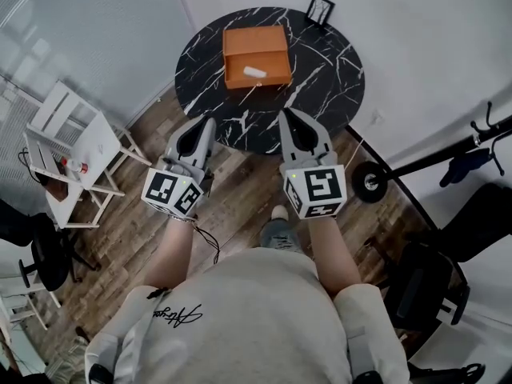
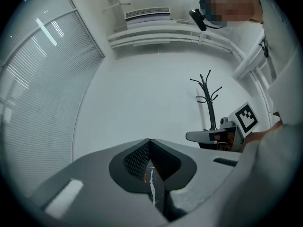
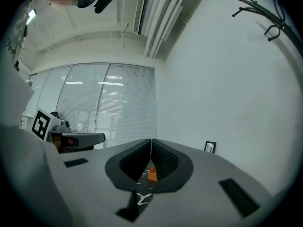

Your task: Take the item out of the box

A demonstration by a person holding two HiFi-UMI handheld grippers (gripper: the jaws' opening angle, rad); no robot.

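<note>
An open orange box (image 1: pixel 256 55) lies on the round black marble table (image 1: pixel 320 86), with a small white item (image 1: pixel 254 72) inside it. My left gripper (image 1: pixel 210 122) and right gripper (image 1: pixel 285 113) are both held in front of me, near the table's front edge, short of the box. Both are shut with nothing in them. In the right gripper view a sliver of the orange box (image 3: pixel 152 175) shows through the gap below the closed jaws. The left gripper view shows only marble (image 2: pixel 152 181) through that gap.
A small framed picture (image 1: pixel 319 9) stands at the table's far edge. A white stand with small things (image 1: pixel 74 154) is at the left on the wooden floor. A black scooter (image 1: pixel 416 166) and dark chairs are at the right.
</note>
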